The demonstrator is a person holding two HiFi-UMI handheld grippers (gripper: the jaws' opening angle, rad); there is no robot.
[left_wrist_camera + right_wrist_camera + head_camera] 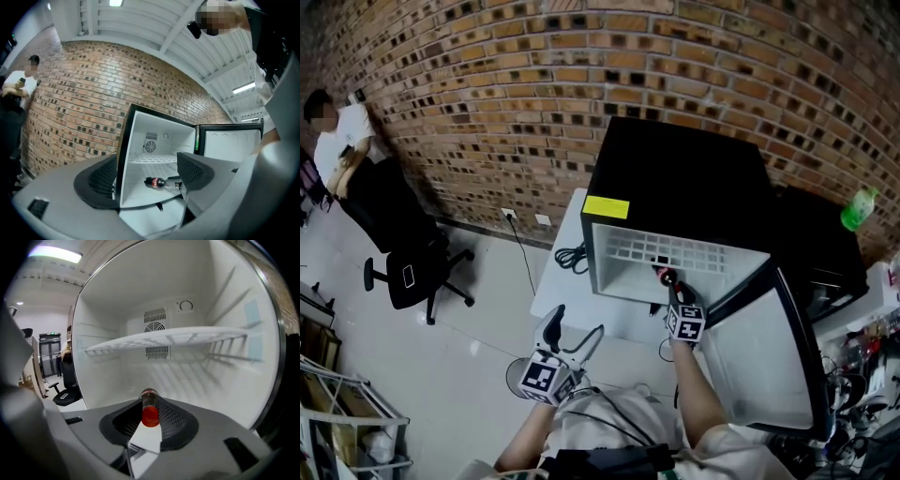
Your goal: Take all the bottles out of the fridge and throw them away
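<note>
one bottle (153, 182) lies flat, cap toward the right gripper (150, 405)

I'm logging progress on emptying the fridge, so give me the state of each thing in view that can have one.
Fridge door: open wide.
Wire shelf: bare.
Cola bottle: lying on the fridge floor, cap end gripped.
Right gripper: shut on the cola bottle.
Left gripper: open, empty, outside the fridge.
Green bottle: upright, outside the fridge.

The small black fridge (675, 178) stands open-fronted. Its white wire shelf (164, 339) caps the lower space, a dark red-capped bottle (150, 413) lies on its floor, and the swung-out door (759, 366) walls the right.
</note>
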